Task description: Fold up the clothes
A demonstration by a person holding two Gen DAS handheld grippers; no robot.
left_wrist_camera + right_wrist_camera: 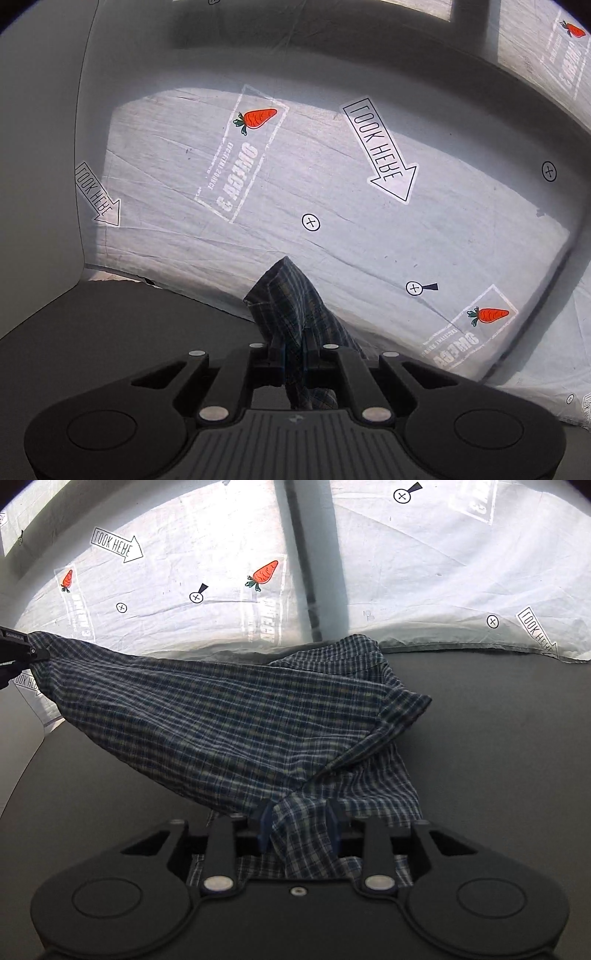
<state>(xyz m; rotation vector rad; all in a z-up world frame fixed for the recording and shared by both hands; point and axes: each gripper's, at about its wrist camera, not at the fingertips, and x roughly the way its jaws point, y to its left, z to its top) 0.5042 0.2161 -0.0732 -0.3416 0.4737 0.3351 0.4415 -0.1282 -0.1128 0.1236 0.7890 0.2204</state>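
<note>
Fabric could slip: the left gripper (293, 356), nearly shut, pinches only a thin corner of the plaid shirt (236, 716), while the right gripper (299, 821) clamps a thicker bunch. The shirt hangs stretched between them, its far part resting on the dark table (498, 720), with bare room all around.

Blue-and-white plaid shirt (229, 716), dark grey table (498, 738), white sheet (332, 206) printed with orange carrots (258, 118)

Blue-and-white checked shirt (236, 716) — crumpled, stretched taut between two lifted corners — far edge resting on the dark table (498, 709)
</note>
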